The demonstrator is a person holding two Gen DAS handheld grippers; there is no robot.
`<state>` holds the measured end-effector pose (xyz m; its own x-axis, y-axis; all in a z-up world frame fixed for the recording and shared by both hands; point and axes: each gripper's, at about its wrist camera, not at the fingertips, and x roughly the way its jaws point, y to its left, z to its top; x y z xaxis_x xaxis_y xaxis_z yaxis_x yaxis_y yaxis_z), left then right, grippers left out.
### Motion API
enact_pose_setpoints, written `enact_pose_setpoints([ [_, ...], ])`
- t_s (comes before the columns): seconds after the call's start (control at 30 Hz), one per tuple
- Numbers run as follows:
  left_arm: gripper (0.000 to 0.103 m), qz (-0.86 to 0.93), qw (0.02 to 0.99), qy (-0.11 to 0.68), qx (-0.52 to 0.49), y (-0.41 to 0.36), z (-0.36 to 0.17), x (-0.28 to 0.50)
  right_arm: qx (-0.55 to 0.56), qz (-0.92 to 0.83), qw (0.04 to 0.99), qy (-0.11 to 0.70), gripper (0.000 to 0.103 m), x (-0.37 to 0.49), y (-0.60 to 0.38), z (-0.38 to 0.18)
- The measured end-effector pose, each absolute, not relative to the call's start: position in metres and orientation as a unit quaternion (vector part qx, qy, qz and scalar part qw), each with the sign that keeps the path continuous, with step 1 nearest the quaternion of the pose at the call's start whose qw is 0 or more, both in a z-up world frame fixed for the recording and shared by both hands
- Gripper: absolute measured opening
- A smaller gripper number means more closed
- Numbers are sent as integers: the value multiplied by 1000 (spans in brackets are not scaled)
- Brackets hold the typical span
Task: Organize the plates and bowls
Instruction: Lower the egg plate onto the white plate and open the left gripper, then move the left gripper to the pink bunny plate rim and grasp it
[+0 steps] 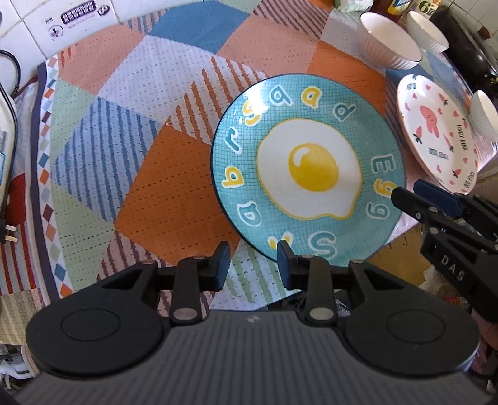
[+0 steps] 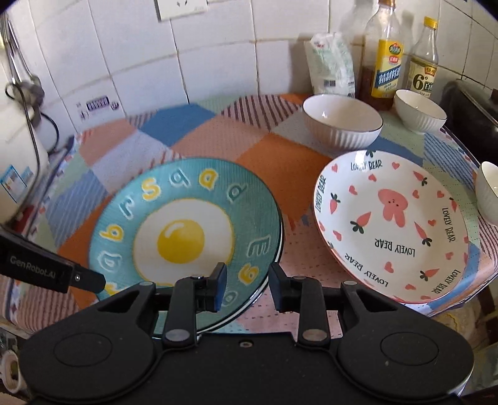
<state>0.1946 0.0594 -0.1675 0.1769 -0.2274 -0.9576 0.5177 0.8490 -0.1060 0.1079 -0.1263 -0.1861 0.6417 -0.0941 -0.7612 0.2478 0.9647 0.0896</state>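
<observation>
Bright daylight falls on the patterned tablecloth (image 1: 149, 174); glare streaks the teal egg plate (image 1: 308, 168) and white bowl (image 2: 342, 121). Fisheye curvature bends wall tiles (image 2: 218, 56) at the edges, corners vignette dark, and the right wrist view shows slight blur.

You are in a home kitchen: white wall tiles (image 2: 218, 62) with a socket (image 2: 182, 8), oil and vinegar bottles (image 2: 384, 59), a patchwork tablecloth (image 1: 140, 187), white bowls (image 2: 342, 123) and patterned plates (image 2: 390, 227).
</observation>
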Motion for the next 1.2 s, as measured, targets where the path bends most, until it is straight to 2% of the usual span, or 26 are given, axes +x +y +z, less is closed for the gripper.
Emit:
enact_pose_setpoints([
  [0.33, 34, -247, 776, 557, 163, 52, -135, 164, 110, -67, 928, 350, 36, 69, -128, -148],
  [0.43, 42, -268, 776, 546, 169, 48, -125, 150, 106, -62, 933, 337, 41, 52, -131, -136],
  [0.57, 46, -283, 775, 537, 176, 38, -113, 131, 95, -70, 937, 328, 48, 32, -139, -124],
  [0.73, 51, -292, 775, 528, 188, 20, -103, 110, 91, -81, 936, 330, 52, 11, -156, -117],
  [0.83, 53, -290, 777, 527, 184, 9, -99, 101, 77, -90, 939, 324, 56, 0, -167, -114],
  [1.0, 54, -290, 786, 517, 175, -14, -98, 93, 87, -95, 940, 315, 74, -12, -200, -111],
  [1.2, 56, -266, 789, 531, 154, -47, -108, 97, 103, -116, 937, 314, 77, -16, -251, -118],
])
